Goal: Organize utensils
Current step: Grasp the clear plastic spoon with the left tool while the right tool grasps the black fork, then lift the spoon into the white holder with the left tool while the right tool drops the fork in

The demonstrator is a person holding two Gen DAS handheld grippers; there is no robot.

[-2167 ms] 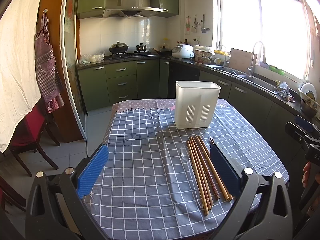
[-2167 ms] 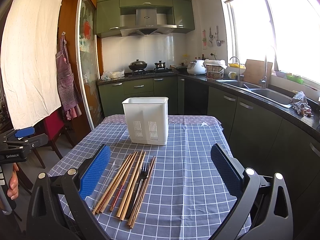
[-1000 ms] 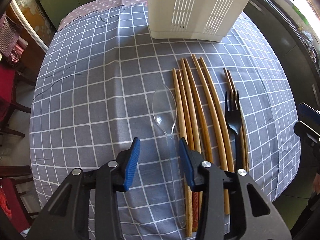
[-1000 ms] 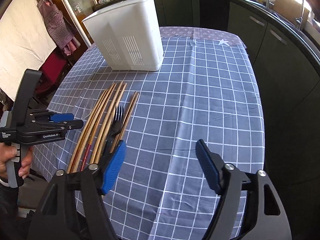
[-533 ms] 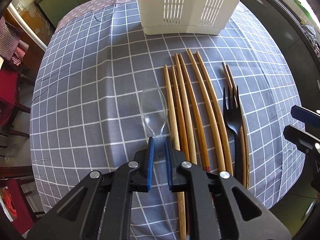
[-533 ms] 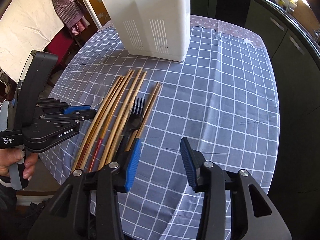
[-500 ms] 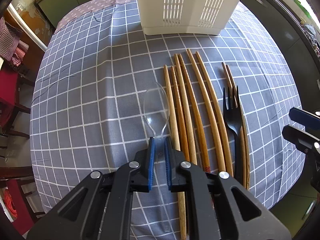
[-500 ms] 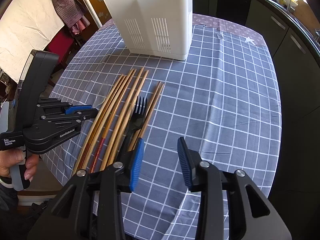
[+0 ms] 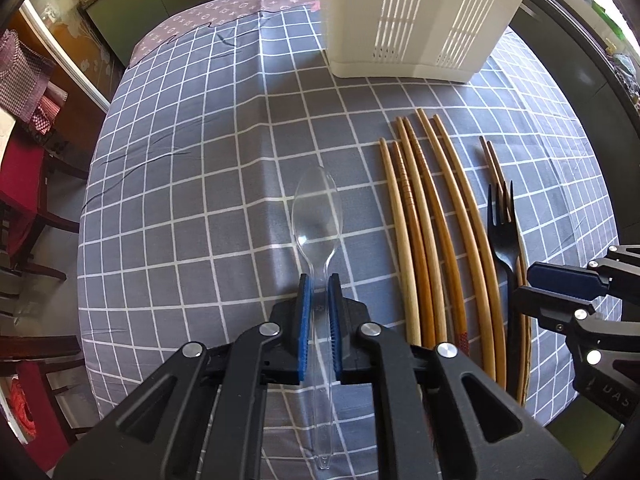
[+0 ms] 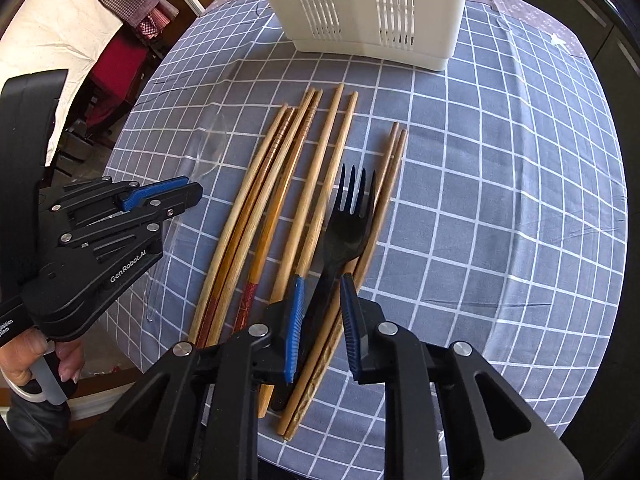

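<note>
Gripping clear spoon (image 9: pixel 318 216) w/ left claw (image 9: pixel 319 284), white caddy (image 9: pixel 416 16) beyond.

A clear plastic spoon (image 9: pixel 318 216), wooden chopsticks (image 10: pixel 288 200) and a black fork (image 10: pixel 340 236) are laid lengthwise before a white slotted holder (image 9: pixel 416 20).

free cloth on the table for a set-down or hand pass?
Bare checked cloth right of the black fork, out to the table edge. More bare cloth left of the clear spoon. Crowded: chopsticks fill the strip between spoon and fork, toward the white caddy.
</note>
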